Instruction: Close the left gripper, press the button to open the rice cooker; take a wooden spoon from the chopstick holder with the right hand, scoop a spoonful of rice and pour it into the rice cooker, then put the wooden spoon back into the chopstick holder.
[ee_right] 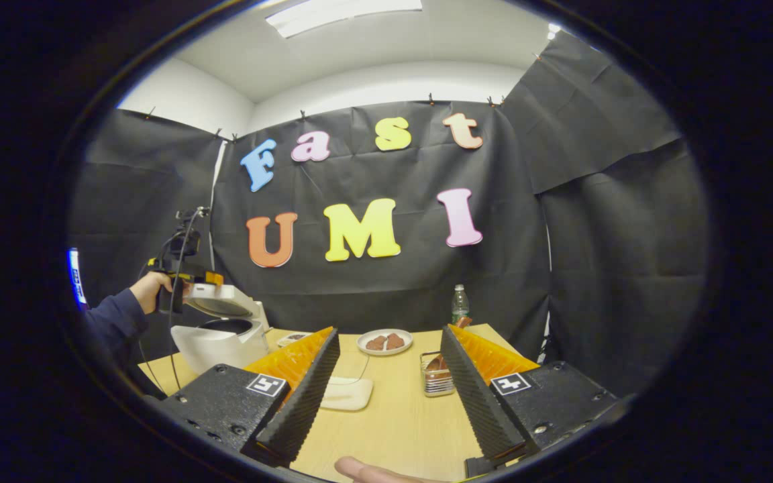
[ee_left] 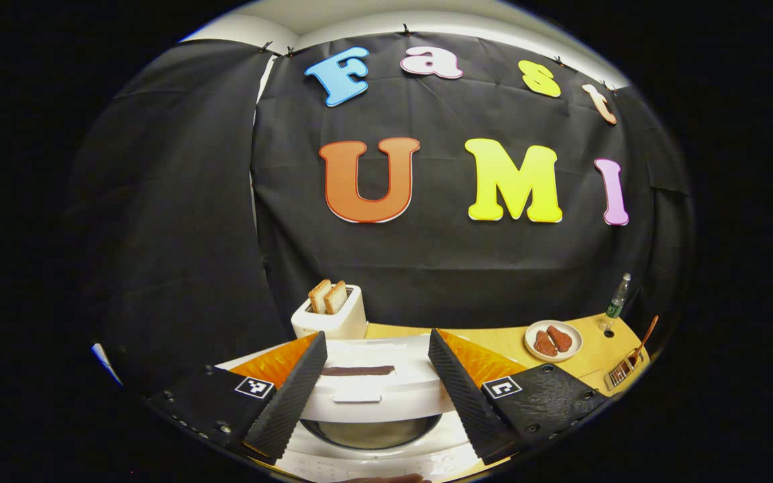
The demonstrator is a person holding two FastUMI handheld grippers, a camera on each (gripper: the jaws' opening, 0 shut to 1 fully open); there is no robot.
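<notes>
White rice cooker (ee_right: 219, 339), lid raised and inner pot apparently empty, ready for rice. Left gripper (ee_left: 376, 396) hovers above it, fingers spread, empty. Right gripper (ee_right: 386, 396) likewise wide open and empty. The chopstick holder (ee_right: 436, 376), right of the cooker, holds the wooden spoon (ee_left: 643, 342).

Non-task stuff on my table (ee_right: 393, 416): white toaster (ee_left: 330, 320) at the far edge against the black cloth, two bread slices (ee_left: 328, 296) standing upright in its slots. White plate (ee_left: 553, 341) further right with two reddish-brown pieces on it. Green-labelled plastic bottle (ee_left: 617, 298) upright at the far right, near the cloth. In my right gripper view, a flat white dish (ee_right: 348, 393) lies near the middle of the table, well apart from the plate. Tabletop is light wood.
</notes>
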